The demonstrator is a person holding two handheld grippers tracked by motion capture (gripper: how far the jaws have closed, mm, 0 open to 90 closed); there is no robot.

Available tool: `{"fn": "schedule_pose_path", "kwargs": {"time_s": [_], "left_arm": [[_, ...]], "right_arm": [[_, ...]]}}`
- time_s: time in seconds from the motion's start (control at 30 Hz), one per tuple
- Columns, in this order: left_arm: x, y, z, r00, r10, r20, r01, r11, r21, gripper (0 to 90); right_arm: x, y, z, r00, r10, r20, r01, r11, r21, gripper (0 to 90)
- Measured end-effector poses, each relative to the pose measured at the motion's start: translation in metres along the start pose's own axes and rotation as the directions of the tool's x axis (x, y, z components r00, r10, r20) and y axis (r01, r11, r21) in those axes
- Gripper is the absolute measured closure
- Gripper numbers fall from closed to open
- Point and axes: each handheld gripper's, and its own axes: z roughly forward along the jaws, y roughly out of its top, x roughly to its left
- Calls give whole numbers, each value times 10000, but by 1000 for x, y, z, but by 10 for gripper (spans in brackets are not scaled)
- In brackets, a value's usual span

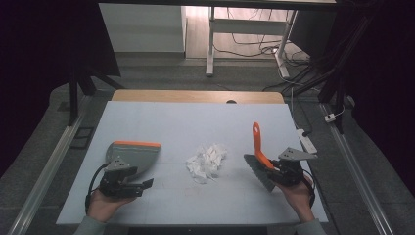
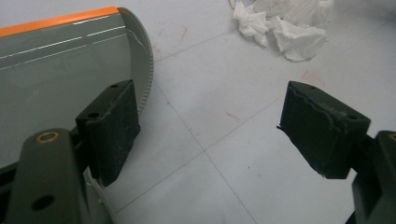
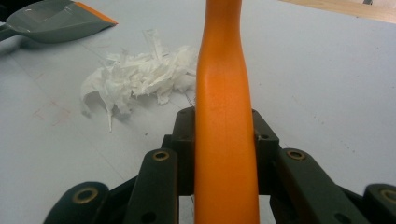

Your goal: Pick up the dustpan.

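A grey dustpan (image 1: 136, 152) with an orange front lip lies at the left of the table, and in the left gripper view the dustpan (image 2: 60, 70) sits at the left. My left gripper (image 1: 138, 183) hovers over its near end, open, with bare mat between the jaws (image 2: 210, 107). One pad (image 2: 109, 128) overlaps the pan's rim. A pile of torn white paper (image 1: 207, 160) (image 2: 285, 25) (image 3: 140, 74) lies mid-table. My right gripper (image 1: 270, 167) (image 3: 224, 126) is shut on the orange handle (image 3: 224, 93) of a hand brush (image 1: 256, 139), whose grey bristles (image 1: 259, 172) point down and left.
A pale grey mat (image 1: 195, 122) covers the table, with a wooden strip (image 1: 195, 96) along the far edge. A white power strip (image 1: 306, 140) lies off the table's right side. Bare mat runs between the paper pile and each gripper.
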Motion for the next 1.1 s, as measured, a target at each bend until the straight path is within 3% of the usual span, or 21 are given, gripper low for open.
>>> {"fn": "schedule_pose_path", "kwargs": {"time_s": [0.23,0.57,0.83,0.93,1.03,1.1], "left_arm": [[-5,5,-4,9999,107,63,-107,9999,-27,201],[-14,17,-13,9993,147,-339,-143,9998,123,201],[-9,22,-23,9987,-198,-479,211,9995,255,198],[-9,22,-27,9987,-160,-482,174,9994,291,198],[-6,23,-33,9974,-89,-715,128,9985,539,197],[-3,24,-36,9951,-273,-947,340,9970,702,192]], "right_arm": [[-1,1,-1,10000,-6,-40,6,10000,-23,702],[-4,-1,-2,9997,168,-190,-170,9998,-120,702],[-2,0,-1,9995,71,-311,-74,9999,-107,702],[-1,1,-1,9996,29,-288,-31,10000,-94,703],[-1,2,-1,9997,-16,-228,13,9999,-132,702],[0,2,-2,9998,-25,-196,23,9999,-137,702]]}}
